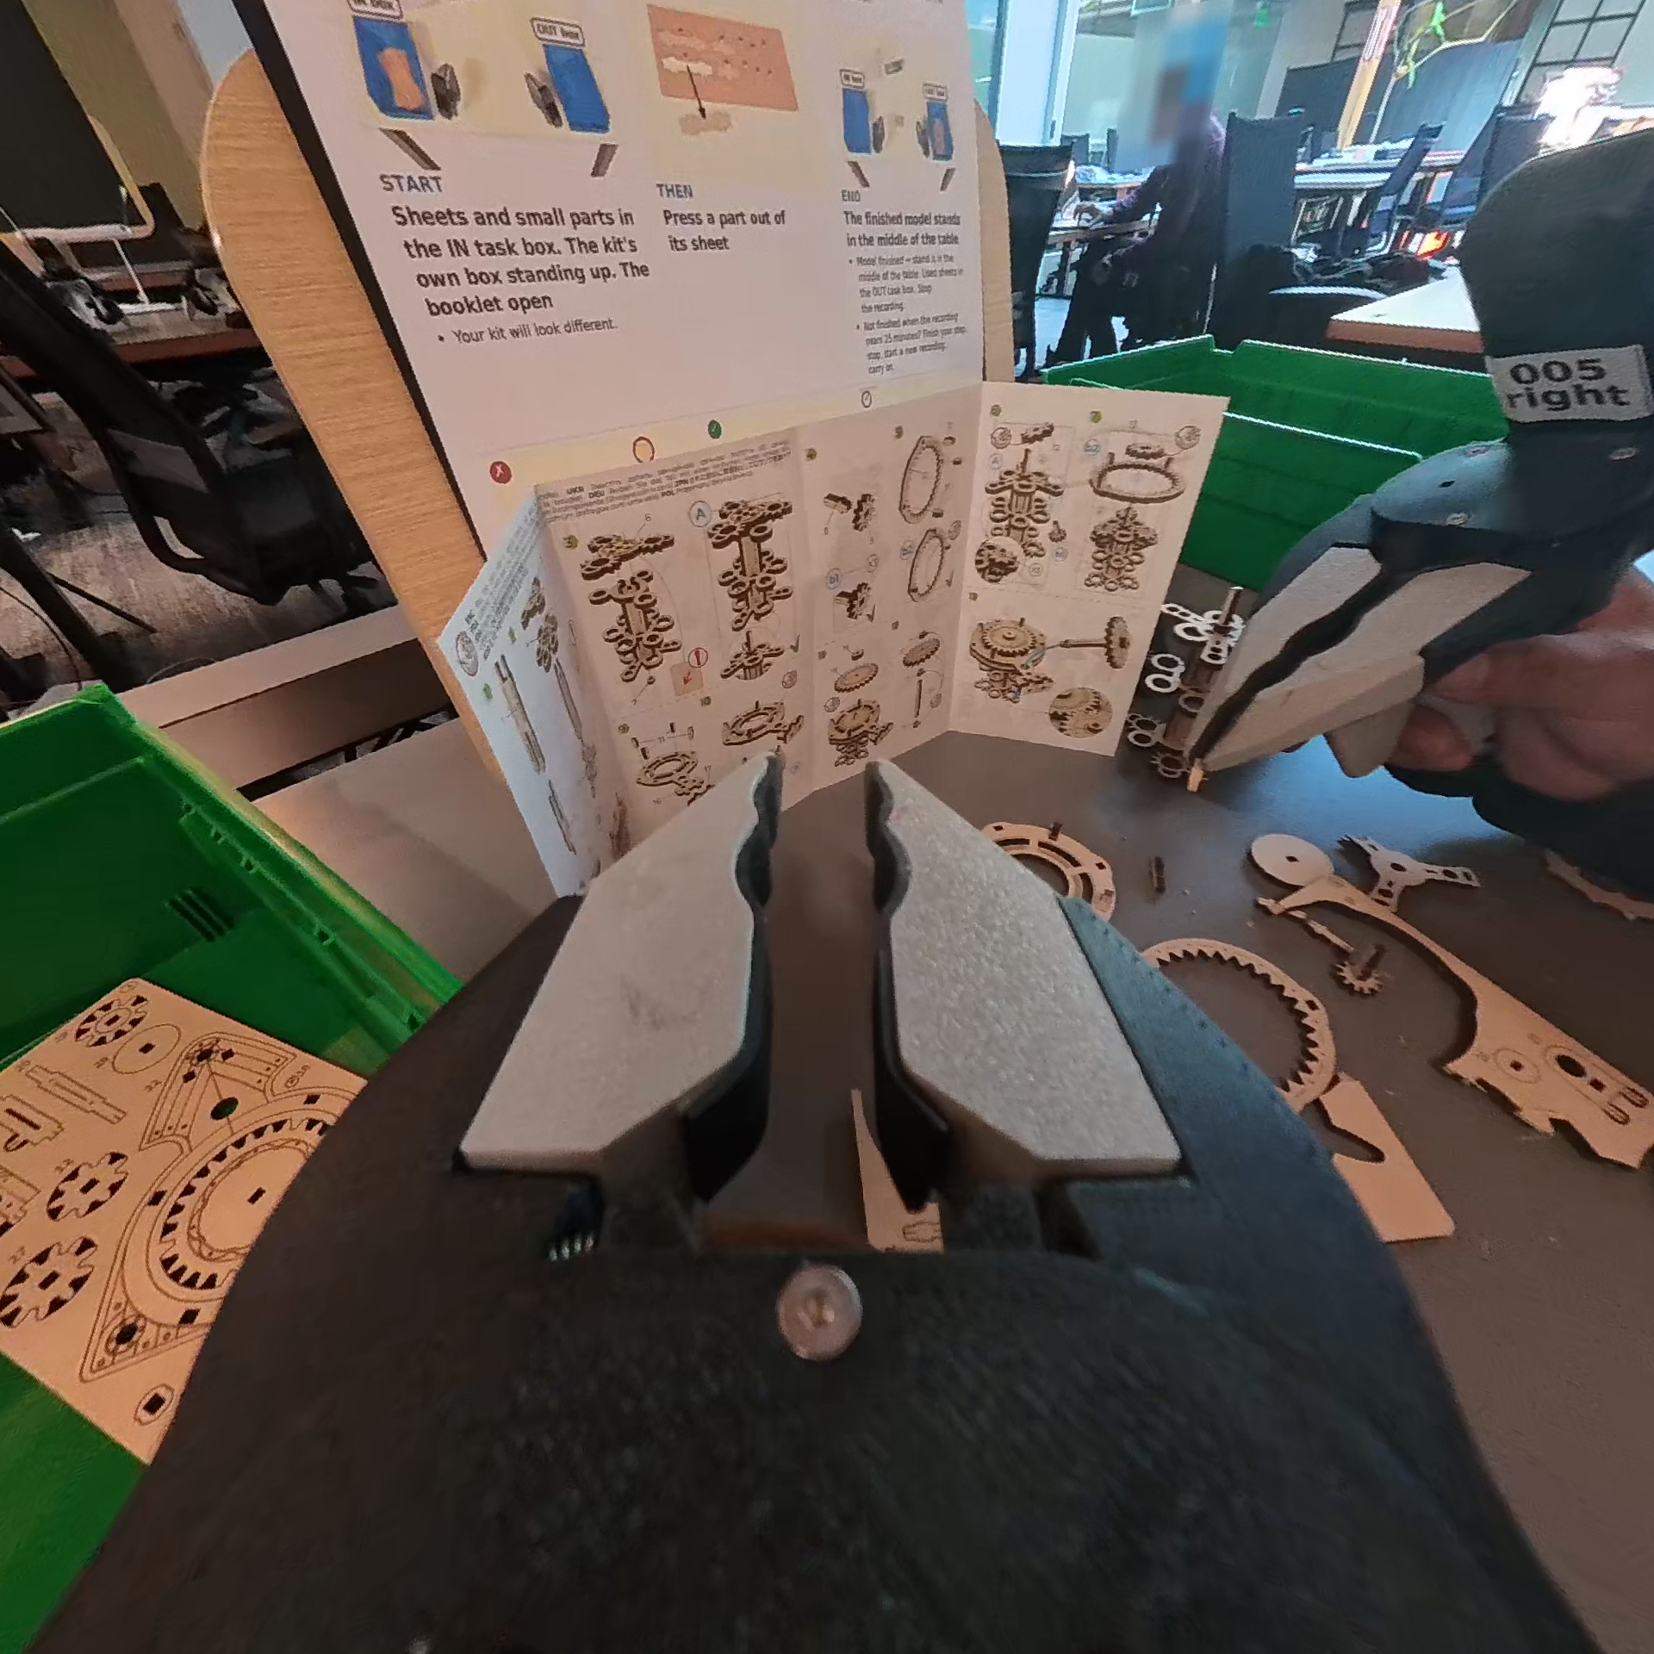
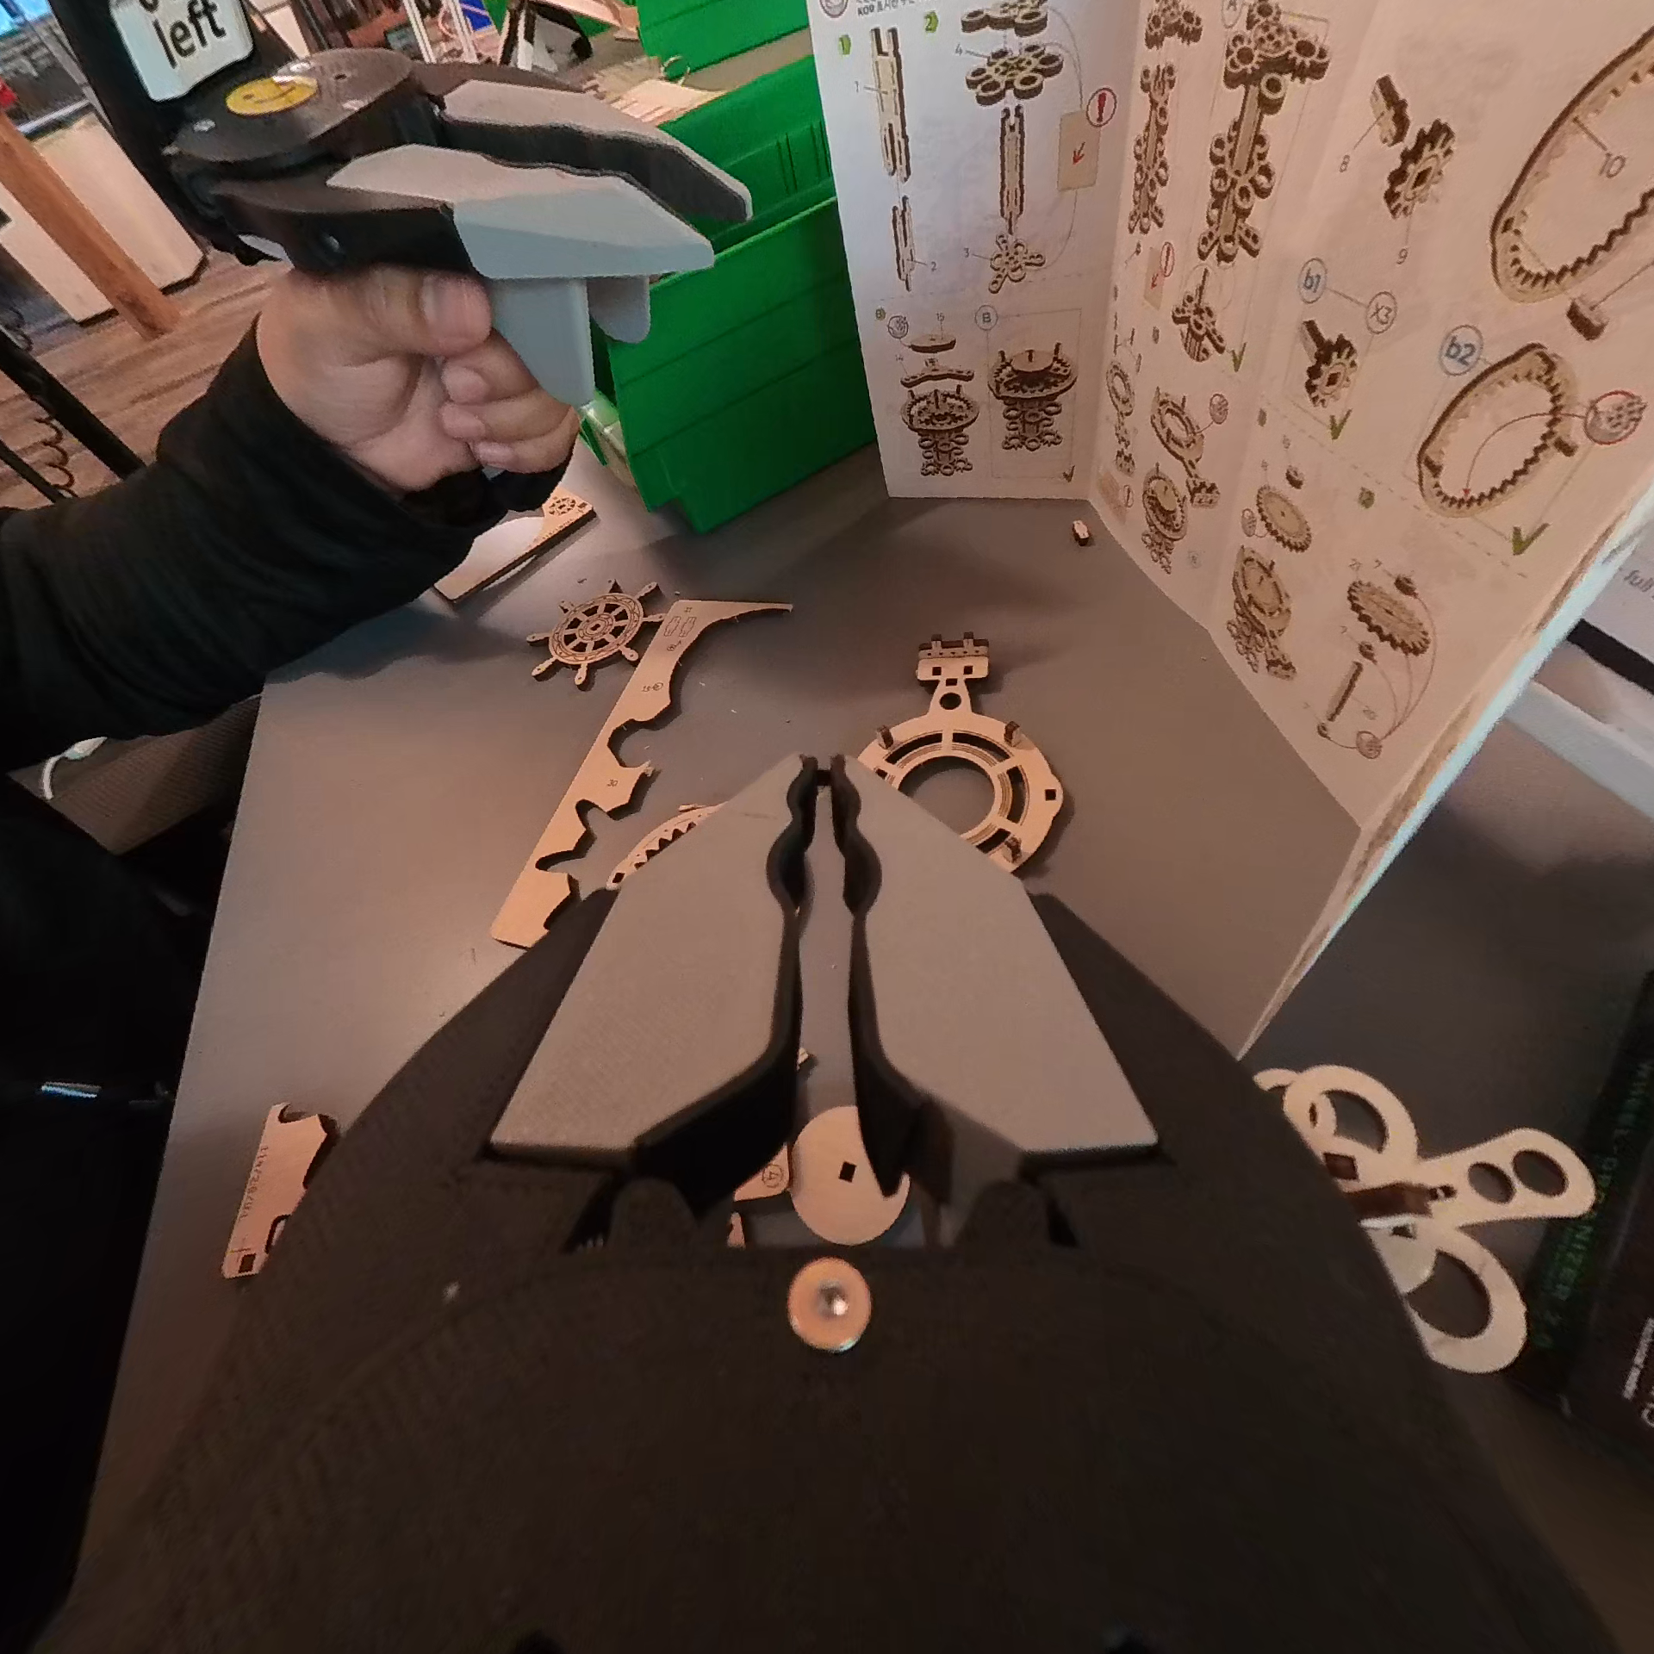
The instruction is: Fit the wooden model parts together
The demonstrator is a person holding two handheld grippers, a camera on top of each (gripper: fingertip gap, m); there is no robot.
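**Small peg pinched, ring base just ahead**

Your right gripper (image 2: 822,763) has its jaws clenched on what looks like a tiny wooden peg (image 1: 1195,777). The ring base (image 2: 967,788) lies flat on the counter (image 2: 376,805), just right of the tips, its tab pointing toward the booklet (image 2: 1342,358). Your left gripper (image 1: 822,783) hovers released, farther off.

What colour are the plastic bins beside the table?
Bright green bins; clearest in the left wrist view.
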